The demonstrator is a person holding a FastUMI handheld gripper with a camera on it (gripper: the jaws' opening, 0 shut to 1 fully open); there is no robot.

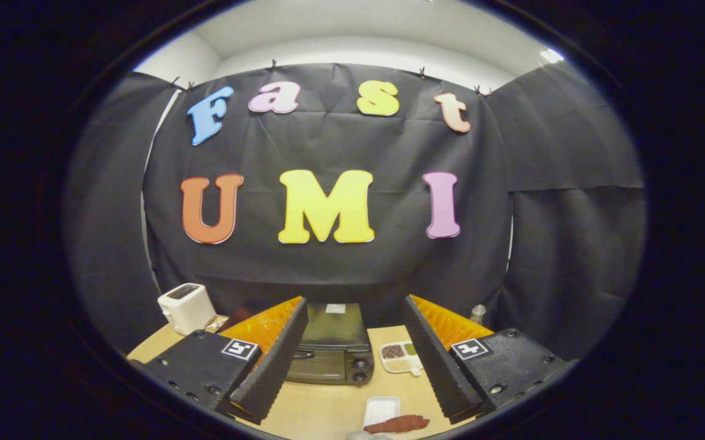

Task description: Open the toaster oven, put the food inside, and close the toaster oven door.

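The gripper (pixel 352 360) is wide apart, holding nothing. At 12 o'clock, the shut toaster oven (pixel 331 348) faces it. The food (pixel 398 423) lies sideways.

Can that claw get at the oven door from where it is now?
Probably yes. The claw is open and apart from everything, and the oven sits beyond its fingers with its door shut. Only bare table lies between; the food and tray sit off to the side.

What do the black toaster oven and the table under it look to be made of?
Toaster oven: apparently dark painted metal, its top faintly glossy; the shut door looks like glass. Table: pale wood or wood-look laminate, matte, judging by its even tan colour. The gripper hangs above with jaws open.
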